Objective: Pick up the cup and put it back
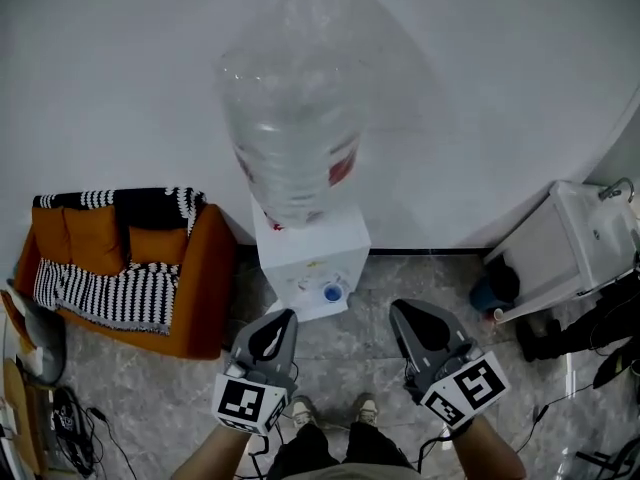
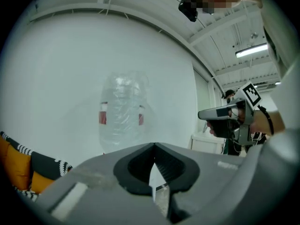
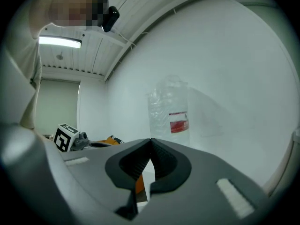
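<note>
Evidently unstarted: left gripper and right gripper closed, empty; blue cup sits at twelve o'clock on dispenser.

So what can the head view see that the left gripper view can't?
Only the head view shows the blue cup on the white water dispenser, the person's shoes and the grey stone floor. Only the left gripper view shows the ceiling light and, up close, the left gripper with its jaws shut and nothing between them. Both show the big water bottle, the orange sofa and the right gripper.
</note>
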`<state>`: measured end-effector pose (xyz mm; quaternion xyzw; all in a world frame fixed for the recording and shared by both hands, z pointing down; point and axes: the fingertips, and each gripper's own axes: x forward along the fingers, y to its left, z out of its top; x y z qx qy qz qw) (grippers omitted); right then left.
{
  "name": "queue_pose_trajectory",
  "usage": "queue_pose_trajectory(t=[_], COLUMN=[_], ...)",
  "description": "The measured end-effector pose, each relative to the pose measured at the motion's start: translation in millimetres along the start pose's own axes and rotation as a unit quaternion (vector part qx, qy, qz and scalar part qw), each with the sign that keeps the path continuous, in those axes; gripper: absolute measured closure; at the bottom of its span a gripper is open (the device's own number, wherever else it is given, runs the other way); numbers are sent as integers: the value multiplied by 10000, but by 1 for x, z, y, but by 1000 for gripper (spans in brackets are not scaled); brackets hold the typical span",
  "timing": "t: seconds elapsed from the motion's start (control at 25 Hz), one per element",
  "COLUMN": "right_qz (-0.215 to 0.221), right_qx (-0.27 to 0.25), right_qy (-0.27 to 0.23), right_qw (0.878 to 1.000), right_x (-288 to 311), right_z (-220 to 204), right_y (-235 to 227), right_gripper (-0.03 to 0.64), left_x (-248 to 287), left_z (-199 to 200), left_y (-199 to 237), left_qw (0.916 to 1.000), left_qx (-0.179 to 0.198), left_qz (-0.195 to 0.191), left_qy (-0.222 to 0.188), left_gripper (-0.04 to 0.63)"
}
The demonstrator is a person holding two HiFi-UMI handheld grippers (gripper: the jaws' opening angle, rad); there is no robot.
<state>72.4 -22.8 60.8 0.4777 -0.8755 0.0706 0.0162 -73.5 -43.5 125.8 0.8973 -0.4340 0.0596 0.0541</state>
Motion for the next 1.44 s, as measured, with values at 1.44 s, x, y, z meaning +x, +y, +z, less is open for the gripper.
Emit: queue_pose_trajectory(t=[1.44], right_qz=[277], right_qx=[-445], right_qy=[-494], right_qw=[9974], right_x=[-45], right_z=[100], right_y=[38], right_gripper=[614], left_x=[-56], left_z=[113], left_y=[-26], left_qw=[9992], left_qx=[214], left_qz=[-16], left_qy=[-349], left_gripper=[594])
